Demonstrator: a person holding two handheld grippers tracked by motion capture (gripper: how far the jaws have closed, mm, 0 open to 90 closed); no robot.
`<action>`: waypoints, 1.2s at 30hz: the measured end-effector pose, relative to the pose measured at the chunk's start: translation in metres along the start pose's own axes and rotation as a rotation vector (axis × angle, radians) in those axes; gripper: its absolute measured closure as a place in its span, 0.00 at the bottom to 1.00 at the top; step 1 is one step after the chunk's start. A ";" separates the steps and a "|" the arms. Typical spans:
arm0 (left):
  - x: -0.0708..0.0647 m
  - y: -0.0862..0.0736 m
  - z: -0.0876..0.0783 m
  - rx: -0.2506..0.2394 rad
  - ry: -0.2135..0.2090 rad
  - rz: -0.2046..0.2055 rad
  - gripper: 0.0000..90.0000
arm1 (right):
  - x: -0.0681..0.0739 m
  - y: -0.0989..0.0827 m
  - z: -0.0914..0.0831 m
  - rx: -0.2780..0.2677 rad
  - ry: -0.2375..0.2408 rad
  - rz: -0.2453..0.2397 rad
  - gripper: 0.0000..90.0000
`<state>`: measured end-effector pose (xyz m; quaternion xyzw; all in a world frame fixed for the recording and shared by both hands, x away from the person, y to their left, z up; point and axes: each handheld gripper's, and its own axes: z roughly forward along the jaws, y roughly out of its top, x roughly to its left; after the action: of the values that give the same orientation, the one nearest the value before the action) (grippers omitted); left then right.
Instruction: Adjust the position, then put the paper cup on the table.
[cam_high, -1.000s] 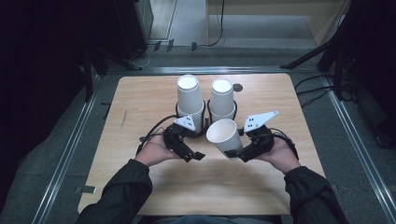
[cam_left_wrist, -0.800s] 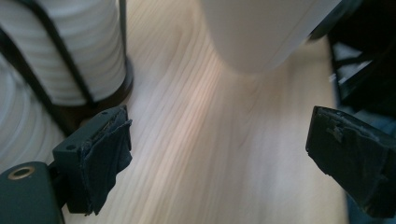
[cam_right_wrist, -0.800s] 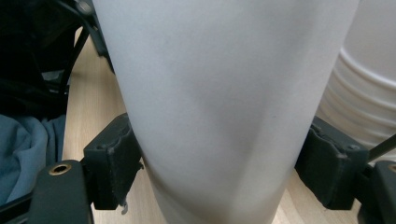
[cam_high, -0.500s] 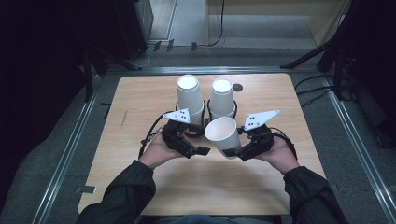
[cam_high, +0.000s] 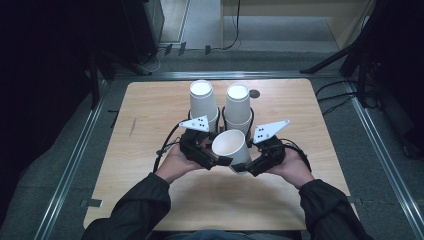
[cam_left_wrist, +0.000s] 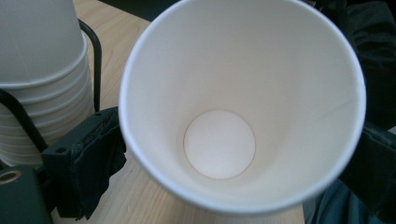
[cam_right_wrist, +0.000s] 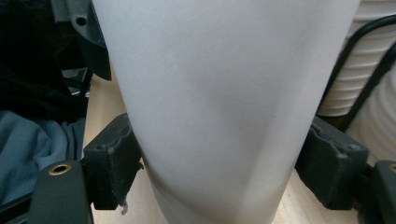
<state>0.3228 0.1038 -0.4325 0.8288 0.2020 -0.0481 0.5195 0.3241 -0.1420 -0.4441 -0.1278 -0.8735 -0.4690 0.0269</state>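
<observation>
The right gripper (cam_high: 243, 167) clamps a paper cup (cam_high: 231, 147) — the left gripper (cam_high: 220, 161) takes its rim, grip unclear — handover likely next.

A white paper cup (cam_left_wrist: 243, 93) is seen mouth-on, its round base visible deep inside. A black jaw is pressed against its lower left rim. A stack of white cups (cam_left_wrist: 42, 79) is framed by a black wire holder (cam_left_wrist: 95, 56) on the wooden table (cam_left_wrist: 112, 28).

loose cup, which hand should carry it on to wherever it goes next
Right, probably. The right gripper has its jaws on both sides of the cup; the left gripper only meets its rim from the side.
</observation>
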 end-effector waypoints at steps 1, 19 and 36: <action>-0.001 0.000 0.001 0.000 0.003 0.006 0.04 | 0.000 0.000 0.002 0.002 0.004 -0.004 0.24; -0.004 0.002 0.002 0.033 -0.008 0.041 0.19 | 0.002 0.000 0.010 0.017 0.026 0.004 0.25; 0.007 0.002 -0.024 0.057 0.091 0.047 0.19 | -0.004 -0.015 -0.005 0.042 -0.156 0.062 0.16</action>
<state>0.3266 0.1264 -0.4221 0.8492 0.2046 -0.0037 0.4869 0.3235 -0.1550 -0.4542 -0.1903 -0.8781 -0.4383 -0.0239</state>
